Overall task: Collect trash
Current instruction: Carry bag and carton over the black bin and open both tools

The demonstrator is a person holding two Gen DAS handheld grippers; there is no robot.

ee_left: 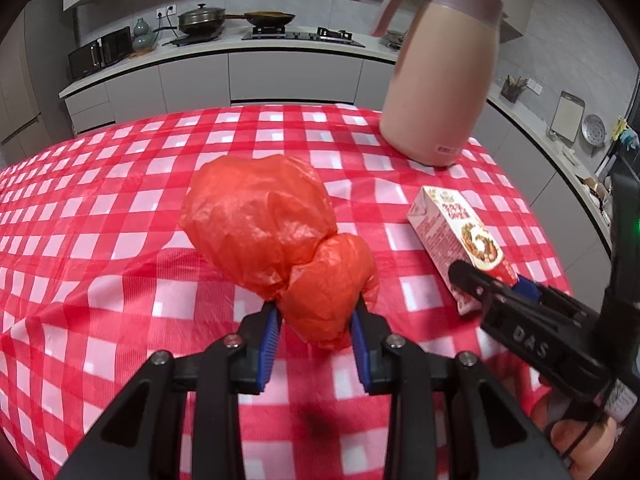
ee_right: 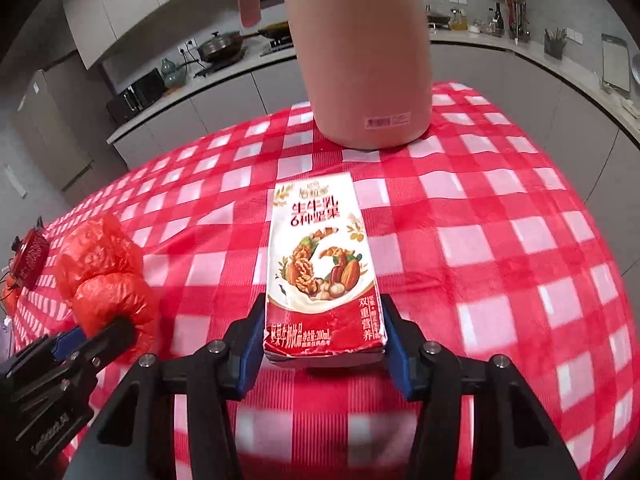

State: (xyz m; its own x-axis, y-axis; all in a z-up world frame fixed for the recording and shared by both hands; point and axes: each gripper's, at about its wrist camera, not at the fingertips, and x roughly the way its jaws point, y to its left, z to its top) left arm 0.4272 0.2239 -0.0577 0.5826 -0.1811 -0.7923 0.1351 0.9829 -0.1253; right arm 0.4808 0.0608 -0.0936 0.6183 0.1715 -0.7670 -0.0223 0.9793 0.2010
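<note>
Trash is gripped, not yet binned: left claw pinches the red plastic bag left of the pink jug; right claw clamps the nut-milk carton before it.

Tabletop: red-and-white check. Plastic bag: orange-red. Milk carton: white and red, nut print. Jug: pale pink.

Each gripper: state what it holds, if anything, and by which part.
Left gripper clamps the red plastic bag at its near bunched end. Right gripper grips the milk carton's near end.
</note>
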